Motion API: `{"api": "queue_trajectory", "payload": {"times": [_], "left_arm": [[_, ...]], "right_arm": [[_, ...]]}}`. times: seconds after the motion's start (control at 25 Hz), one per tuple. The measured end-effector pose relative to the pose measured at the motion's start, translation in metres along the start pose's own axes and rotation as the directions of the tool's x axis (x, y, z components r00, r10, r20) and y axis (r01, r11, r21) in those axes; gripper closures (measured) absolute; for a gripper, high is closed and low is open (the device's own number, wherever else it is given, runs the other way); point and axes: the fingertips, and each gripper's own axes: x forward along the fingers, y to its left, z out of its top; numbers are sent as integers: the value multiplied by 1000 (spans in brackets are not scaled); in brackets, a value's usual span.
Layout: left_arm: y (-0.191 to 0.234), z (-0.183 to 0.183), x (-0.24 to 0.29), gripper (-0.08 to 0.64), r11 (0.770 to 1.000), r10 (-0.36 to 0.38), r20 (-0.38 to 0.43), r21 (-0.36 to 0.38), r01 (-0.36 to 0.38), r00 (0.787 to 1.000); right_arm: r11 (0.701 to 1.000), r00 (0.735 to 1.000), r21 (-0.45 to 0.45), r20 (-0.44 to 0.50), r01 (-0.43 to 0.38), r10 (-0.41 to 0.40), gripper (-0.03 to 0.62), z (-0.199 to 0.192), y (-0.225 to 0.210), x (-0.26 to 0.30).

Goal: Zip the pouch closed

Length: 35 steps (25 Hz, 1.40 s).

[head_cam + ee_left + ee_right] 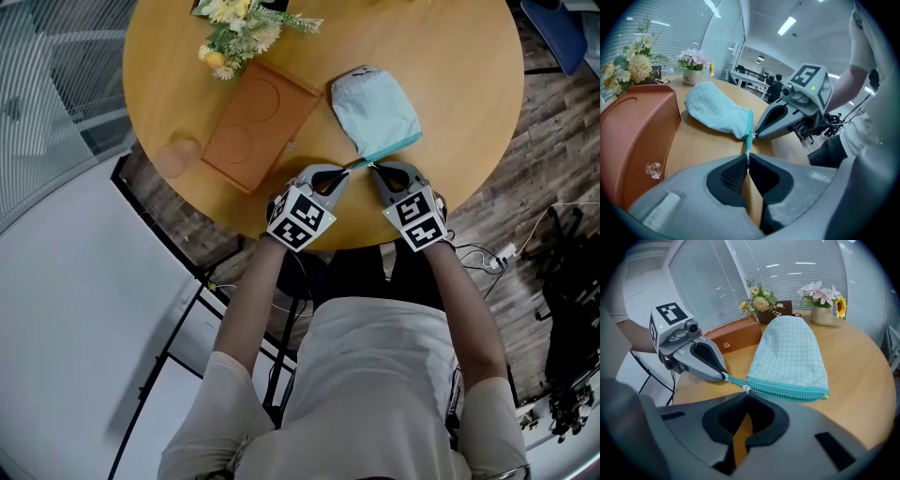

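Pale blue checked fabric pouch (375,111) lay flat, right of centre on the round wooden table (450,66). Its teal zip (787,391) faced the table's near edge. The zip's slider (746,389) sat at the zip's left end.

Left gripper (748,161): jaws closed on the teal tape tail past that end, tape pulled taut. Right gripper (746,397): jaws pinched together on the small pull at the slider. Both tips were nearly touching, just inside the near edge.

Couldn't tell whether the teeth along the zip were meshed. In the head view, the gripper bodies hid both grip points. The artificial flower bunch (239,28) was cut off at the table's far edge.

A terracotta-coloured rectangular tray (258,122) lay left of the pouch. Around the table: dark wood-plank floor (553,141) and white slatted blinds (787,268).
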Motion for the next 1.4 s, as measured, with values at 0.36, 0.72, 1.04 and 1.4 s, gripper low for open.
{"api": "queue_trajectory", "payload": {"times": [0.36, 0.72, 1.04, 1.4], "left_arm": [[6, -1, -9, 534, 998, 27, 17, -55, -26, 999], [13, -10, -14, 534, 992, 47, 29, -118, -43, 998], [12, -9, -17, 531, 981, 57, 46, -189, -48, 997], [2, -3, -43, 440, 974, 101, 61, -208, -86, 993]], "right_arm": [[995, 996, 46, 13, 89, -90, 589, -5, -40, -22], [986, 989, 70, 11, 149, -150, 589, -12, -74, -39], [980, 981, 58, -14, 193, -192, 584, -15, -82, -39], [981, 982, 37, -19, 190, -190, 520, -3, -75, -62]]}}
